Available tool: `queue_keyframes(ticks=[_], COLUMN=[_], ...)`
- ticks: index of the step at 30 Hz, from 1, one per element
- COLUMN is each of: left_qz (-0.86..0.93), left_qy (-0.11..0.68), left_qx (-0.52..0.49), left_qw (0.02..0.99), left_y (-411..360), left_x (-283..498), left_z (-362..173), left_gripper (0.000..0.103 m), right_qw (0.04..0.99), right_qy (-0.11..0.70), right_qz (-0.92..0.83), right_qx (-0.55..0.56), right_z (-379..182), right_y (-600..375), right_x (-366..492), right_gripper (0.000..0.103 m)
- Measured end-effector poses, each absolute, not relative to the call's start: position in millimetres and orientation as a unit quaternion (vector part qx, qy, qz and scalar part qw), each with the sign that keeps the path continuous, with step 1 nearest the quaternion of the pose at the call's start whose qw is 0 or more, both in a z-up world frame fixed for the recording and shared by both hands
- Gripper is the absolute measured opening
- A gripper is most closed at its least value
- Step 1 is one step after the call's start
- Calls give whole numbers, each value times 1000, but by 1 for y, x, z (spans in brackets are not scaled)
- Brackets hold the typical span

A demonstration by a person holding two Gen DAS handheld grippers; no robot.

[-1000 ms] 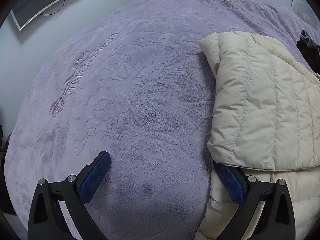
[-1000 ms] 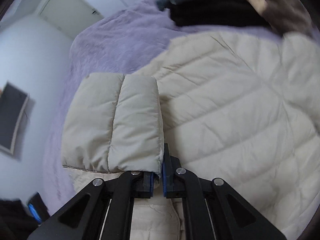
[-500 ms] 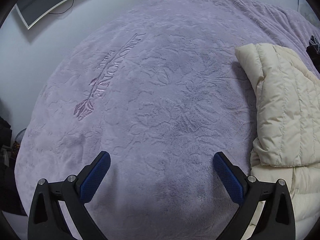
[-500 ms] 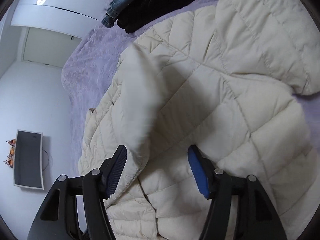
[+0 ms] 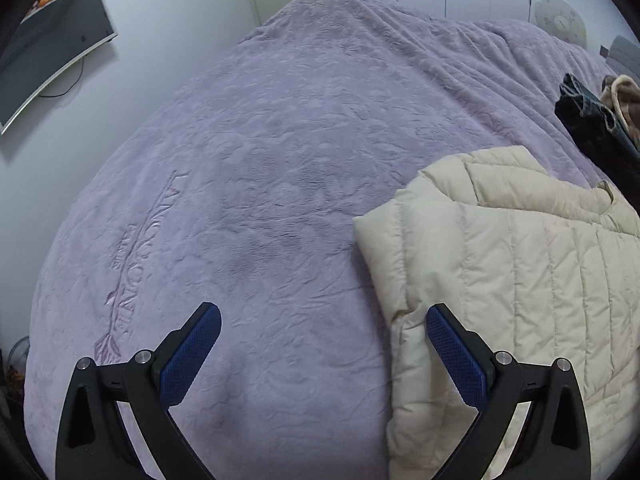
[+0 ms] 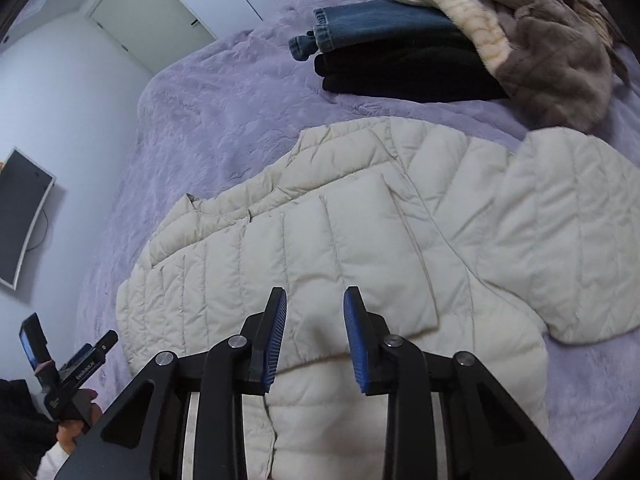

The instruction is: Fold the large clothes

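**One sleeve folded in, the other side waiting**

The cream padded jacket (image 6: 360, 248) is laid flat on the purple bedspread (image 5: 280, 160), near the edge closest to the person. One sleeve (image 6: 340, 264) is seen folded across the body; the other sleeve (image 6: 568, 232) is spread out to the far side. The fold-in of the sleeves is judged to be about half done.

The right gripper (image 6: 316, 336) is held above the folded sleeve with nothing between its fingers; its jaws are closing, and a gap is visible between the blue pads. The left gripper (image 5: 320, 356) is poised over bare bedspread just beside the jacket's edge, its fingers wide apart and empty.

Next, the spread sleeve would probably need to be pinched near its cuff and brought across the body; thick padding may spring back, so a firm bite is called for.

A stack of jeans and dark clothes (image 6: 392, 56) with a brown furry garment (image 6: 552, 48) is lying beyond the jacket, apart from it. Nothing is seen blocking the fold.
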State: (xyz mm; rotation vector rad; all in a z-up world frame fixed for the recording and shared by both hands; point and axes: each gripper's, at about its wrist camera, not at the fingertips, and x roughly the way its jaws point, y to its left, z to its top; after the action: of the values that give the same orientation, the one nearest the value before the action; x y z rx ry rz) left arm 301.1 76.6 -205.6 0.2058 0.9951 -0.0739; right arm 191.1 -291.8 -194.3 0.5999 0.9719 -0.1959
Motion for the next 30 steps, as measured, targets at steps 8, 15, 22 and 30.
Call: queue_keyframes(ticks=[8,15,22,30], left_qz=[-33,-25,-6,7], left_qy=[502,509,517,539], left_qx=[117,121,88,82], left_qw=[856,852,851,838], left_y=[70,66,81,100], left_x=[299,299,288,254], left_z=[-234,-235,-215,-204], left_gripper=[103,103,103,103], right_qw=[788,800,791,776], right_qy=[504,503,517,514], right_qz=[-117,-146,-153,-118], right_qx=[332,293,289,346], right_z=[-246,-239,-233,-219], right_y=[-308,-318,-334,-340], right_x=[160,163,158,123], right_gripper=[28,28,31,49])
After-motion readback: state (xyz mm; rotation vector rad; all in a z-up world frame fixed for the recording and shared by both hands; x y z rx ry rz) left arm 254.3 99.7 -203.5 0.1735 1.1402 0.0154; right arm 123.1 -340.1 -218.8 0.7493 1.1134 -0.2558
